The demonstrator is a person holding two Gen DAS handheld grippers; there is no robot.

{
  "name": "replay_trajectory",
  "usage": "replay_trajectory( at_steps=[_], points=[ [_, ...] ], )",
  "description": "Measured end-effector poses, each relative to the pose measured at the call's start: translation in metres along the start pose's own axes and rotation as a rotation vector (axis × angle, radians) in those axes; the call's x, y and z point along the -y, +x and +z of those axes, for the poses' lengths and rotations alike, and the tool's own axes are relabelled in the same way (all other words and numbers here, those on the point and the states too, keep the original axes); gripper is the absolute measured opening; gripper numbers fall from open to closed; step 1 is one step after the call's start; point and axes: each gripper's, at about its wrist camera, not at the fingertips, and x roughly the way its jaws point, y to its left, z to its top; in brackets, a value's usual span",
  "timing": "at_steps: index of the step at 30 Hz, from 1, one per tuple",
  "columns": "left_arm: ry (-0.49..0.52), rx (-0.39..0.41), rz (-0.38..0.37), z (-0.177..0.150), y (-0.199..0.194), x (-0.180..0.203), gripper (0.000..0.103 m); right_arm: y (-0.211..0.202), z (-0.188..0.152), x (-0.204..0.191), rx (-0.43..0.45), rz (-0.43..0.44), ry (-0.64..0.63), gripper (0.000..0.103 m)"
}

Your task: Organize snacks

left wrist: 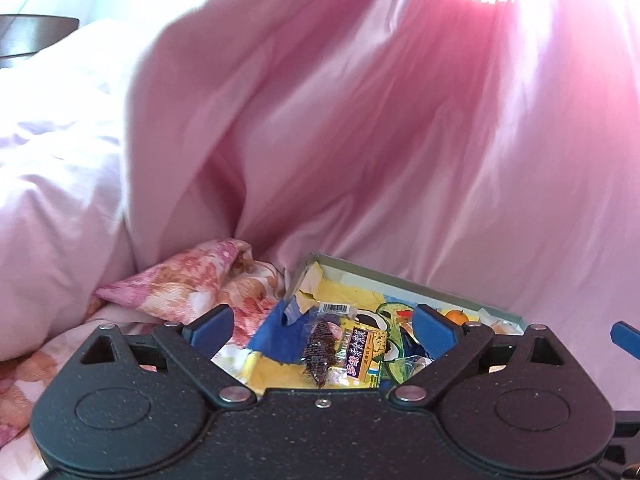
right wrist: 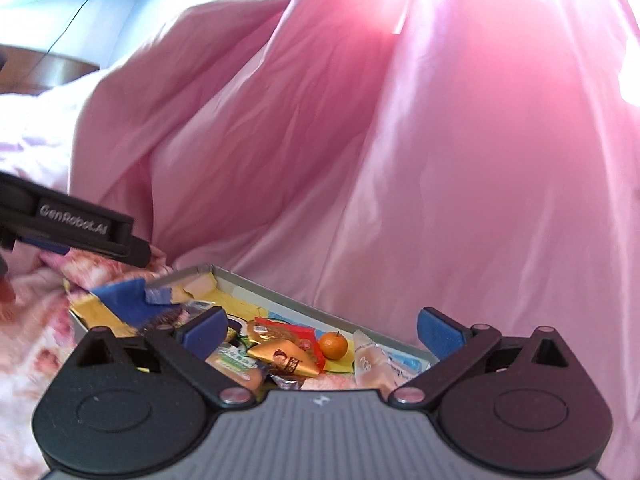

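A shallow cardboard box point(left wrist: 420, 283) point(right wrist: 320, 306) full of snacks lies on the bed under both grippers. In the left wrist view my left gripper point(left wrist: 322, 323) is open above a clear packet with a dark spiny snack point(left wrist: 320, 350) and a yellow packet with printed characters point(left wrist: 366, 354); nothing is between its blue pads point(left wrist: 212, 326). In the right wrist view my right gripper point(right wrist: 322, 330) is open over a gold wrapper point(right wrist: 282, 356), a small orange point(right wrist: 333, 345) and a pale pink packet point(right wrist: 372, 364). It holds nothing.
A big pink satin quilt point(left wrist: 360, 120) point(right wrist: 400, 160) rises behind the box. Floral bedding point(left wrist: 192, 276) lies at its left. The left gripper's black body point(right wrist: 80, 224) crosses the left of the right wrist view. A dark wooden edge point(left wrist: 36, 34) shows far left.
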Motion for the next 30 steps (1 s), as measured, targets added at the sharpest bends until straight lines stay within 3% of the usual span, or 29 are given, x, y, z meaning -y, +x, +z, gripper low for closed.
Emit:
replay_trajectory(
  at_steps=[15, 30],
  points=[
    [0.045, 0.069, 0.008, -0.032, -0.097, -0.009, 0.102, -0.083, 0.005, 0.006, 0.030, -0.003, 0.156, 0.103],
    [0.073, 0.060, 0.034, -0.067, -0.158, -0.015, 0.102, -0.136, -0.011, -0.001, 0.003, -0.005, 0.203, 0.103]
  ],
)
